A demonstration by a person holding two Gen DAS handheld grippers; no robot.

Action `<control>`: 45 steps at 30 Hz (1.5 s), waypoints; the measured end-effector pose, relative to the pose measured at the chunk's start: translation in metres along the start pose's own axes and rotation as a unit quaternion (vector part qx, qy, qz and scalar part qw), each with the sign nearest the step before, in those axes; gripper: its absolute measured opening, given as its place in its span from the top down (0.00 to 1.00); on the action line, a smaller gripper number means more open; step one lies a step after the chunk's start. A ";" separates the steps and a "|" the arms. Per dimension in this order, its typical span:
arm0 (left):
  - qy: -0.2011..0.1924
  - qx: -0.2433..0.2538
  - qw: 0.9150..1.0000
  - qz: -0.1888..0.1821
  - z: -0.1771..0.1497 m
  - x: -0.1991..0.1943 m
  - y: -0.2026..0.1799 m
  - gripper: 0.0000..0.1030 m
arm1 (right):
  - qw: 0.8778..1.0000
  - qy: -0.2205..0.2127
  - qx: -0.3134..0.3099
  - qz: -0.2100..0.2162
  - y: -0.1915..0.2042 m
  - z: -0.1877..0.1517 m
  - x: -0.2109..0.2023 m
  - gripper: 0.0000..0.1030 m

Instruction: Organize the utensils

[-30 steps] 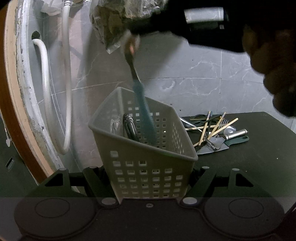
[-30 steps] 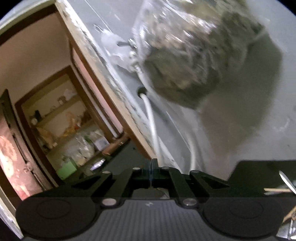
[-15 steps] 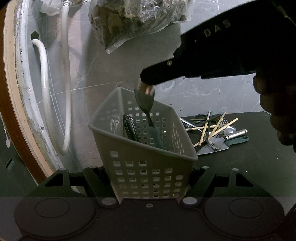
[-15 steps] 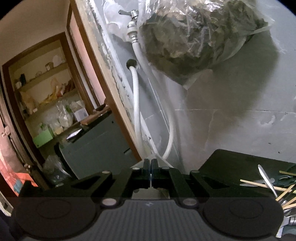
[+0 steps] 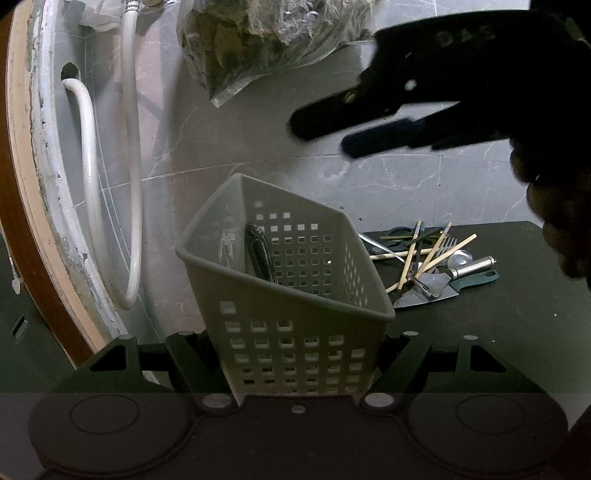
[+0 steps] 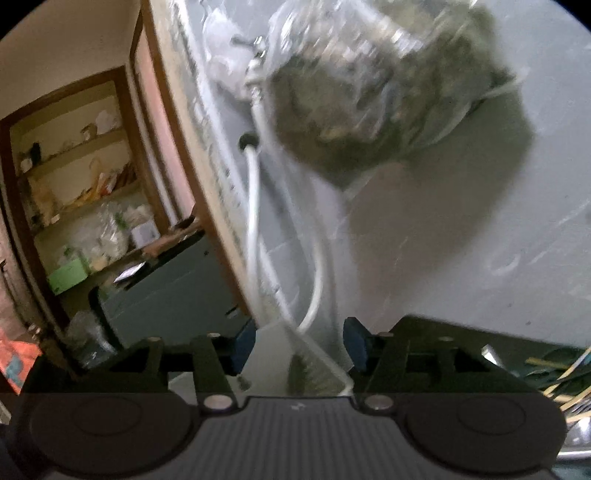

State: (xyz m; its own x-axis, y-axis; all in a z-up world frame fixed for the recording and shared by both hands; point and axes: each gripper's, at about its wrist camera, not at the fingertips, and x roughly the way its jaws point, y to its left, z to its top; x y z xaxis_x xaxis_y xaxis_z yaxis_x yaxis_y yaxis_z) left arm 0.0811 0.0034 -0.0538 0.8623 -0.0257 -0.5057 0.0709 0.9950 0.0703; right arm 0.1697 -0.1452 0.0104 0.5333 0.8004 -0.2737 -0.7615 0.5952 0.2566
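A grey perforated basket [image 5: 295, 325] stands in front of me, and my left gripper [image 5: 295, 350] is shut on its near wall. Inside it lean a black-handled utensil [image 5: 260, 254] and a clear one [image 5: 228, 243]. The teal-handled spoon is hidden inside. Above and to the right of the basket hangs my right gripper [image 5: 332, 133]. Its jaws are opening with nothing between the blue pads [image 6: 354, 345]. In the right wrist view the gripper [image 6: 299, 345] looks down over the basket rim [image 6: 332, 365]. Loose chopsticks, a fork, a spoon and a peeler lie in a pile [image 5: 432, 258].
The black table [image 5: 498, 332] carries the pile at its back edge. A plastic bag of dark greens [image 5: 266, 33] hangs on the grey tiled wall, with white hoses [image 5: 88, 184] to its left. A hand [image 5: 561, 221] holds the right gripper.
The right gripper lowered the teal-handled spoon into the basket and let go. Its jaws have come apart, and it has drawn back up and to the right. The left gripper has not moved.
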 end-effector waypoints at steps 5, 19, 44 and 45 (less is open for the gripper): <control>-0.001 0.001 1.000 0.000 -0.001 -0.001 0.000 0.26 | 0.996 -0.022 0.016 -0.082 -0.024 0.002 -0.022 0.13; 0.002 0.005 1.000 0.001 0.000 -0.001 0.000 0.25 | 0.962 0.104 -0.032 -0.252 -0.092 -0.028 0.026 0.00; 0.005 0.003 1.000 0.006 0.001 -0.001 -0.001 0.25 | 0.952 0.143 -0.067 -0.263 -0.129 -0.038 0.114 0.13; 0.005 0.003 1.000 0.006 0.001 -0.001 -0.001 0.25 | 0.951 0.146 -0.067 -0.264 -0.129 -0.038 0.116 0.17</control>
State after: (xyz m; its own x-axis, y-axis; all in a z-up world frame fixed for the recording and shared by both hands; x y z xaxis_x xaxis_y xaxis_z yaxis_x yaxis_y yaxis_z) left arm 0.0804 0.0023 -0.0522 0.8582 -0.0131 -0.5131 0.0639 0.9946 0.0815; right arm 0.3160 -0.1318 -0.0901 0.7443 0.3274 -0.5821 -0.4666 0.8785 -0.1025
